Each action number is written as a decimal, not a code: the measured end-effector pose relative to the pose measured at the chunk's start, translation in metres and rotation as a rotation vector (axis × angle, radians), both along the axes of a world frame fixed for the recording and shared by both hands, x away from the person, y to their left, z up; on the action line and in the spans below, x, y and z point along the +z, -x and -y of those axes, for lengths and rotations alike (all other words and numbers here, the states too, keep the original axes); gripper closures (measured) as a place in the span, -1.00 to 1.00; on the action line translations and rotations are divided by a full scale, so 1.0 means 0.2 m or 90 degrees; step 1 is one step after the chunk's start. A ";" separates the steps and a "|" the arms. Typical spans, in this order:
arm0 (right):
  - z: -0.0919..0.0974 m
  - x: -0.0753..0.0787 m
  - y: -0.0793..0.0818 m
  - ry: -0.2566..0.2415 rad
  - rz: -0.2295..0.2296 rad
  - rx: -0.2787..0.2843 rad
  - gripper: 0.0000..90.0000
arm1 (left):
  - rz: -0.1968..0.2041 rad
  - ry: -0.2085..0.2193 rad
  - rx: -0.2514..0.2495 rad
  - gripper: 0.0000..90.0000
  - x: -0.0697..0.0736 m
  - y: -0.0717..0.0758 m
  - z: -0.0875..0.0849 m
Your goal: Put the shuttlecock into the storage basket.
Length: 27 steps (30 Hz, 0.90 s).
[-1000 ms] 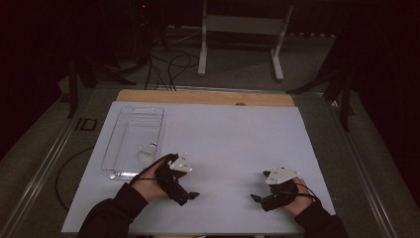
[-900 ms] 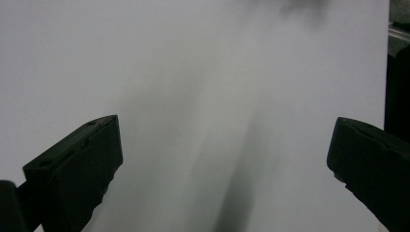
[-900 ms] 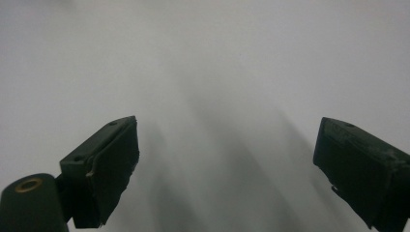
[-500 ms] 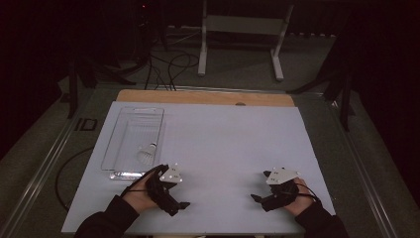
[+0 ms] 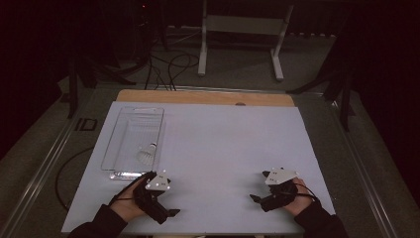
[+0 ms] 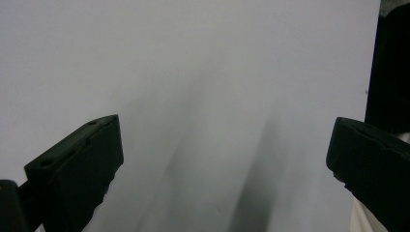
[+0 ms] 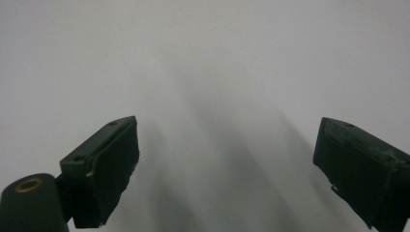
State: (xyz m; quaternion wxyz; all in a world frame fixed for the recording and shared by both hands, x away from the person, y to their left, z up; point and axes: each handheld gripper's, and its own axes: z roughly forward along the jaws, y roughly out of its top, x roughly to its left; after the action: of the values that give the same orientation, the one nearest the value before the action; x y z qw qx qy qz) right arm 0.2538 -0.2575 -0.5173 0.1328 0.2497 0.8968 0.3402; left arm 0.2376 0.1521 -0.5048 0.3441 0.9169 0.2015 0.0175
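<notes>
A clear plastic bin [image 5: 110, 144] stands at the left of the white table top [image 5: 223, 144], and a white shuttlecock [image 5: 146, 155] lies inside it near its front right corner. My left gripper [image 5: 166, 214] is held low just in front of the bin, near the table's front edge. Its jaws stand wide apart over bare white surface [image 6: 225, 145]. My right gripper [image 5: 258, 200] rests at the front right, pointing left. It is open too, with nothing between its jaws [image 7: 227, 140].
A wooden strip [image 5: 208, 97] runs along the table's far edge. Beyond it are floor cables [image 5: 168, 64] and a white metal stand [image 5: 240, 25]. Metal rails [image 5: 49, 158] flank the table. In the left gripper view, something dark [image 6: 391, 63] shows at the right edge.
My left gripper has drawn back from the bin's front edge toward the table's front edge and turned. The right gripper has stayed put.
</notes>
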 end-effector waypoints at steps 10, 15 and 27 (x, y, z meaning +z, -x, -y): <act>0.00 0.01 0.01 0.002 0.006 -0.003 -0.80 | -0.001 0.038 0.015 -1.00 -0.03 0.03 -0.09; 0.00 0.01 0.01 0.000 0.010 -0.002 -0.80 | -0.012 0.056 0.021 -1.00 -0.06 0.04 -0.14; 0.00 0.01 0.02 0.004 0.019 0.003 -0.80 | 0.008 0.088 0.065 -1.00 -0.10 0.04 -0.20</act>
State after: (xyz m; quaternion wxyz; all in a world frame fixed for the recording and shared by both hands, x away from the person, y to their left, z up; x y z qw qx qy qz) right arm 0.2503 -0.2574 -0.5161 0.1463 0.2423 0.8964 0.3412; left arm 0.2287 0.1931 -0.5242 0.4066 0.8794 0.2463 0.0267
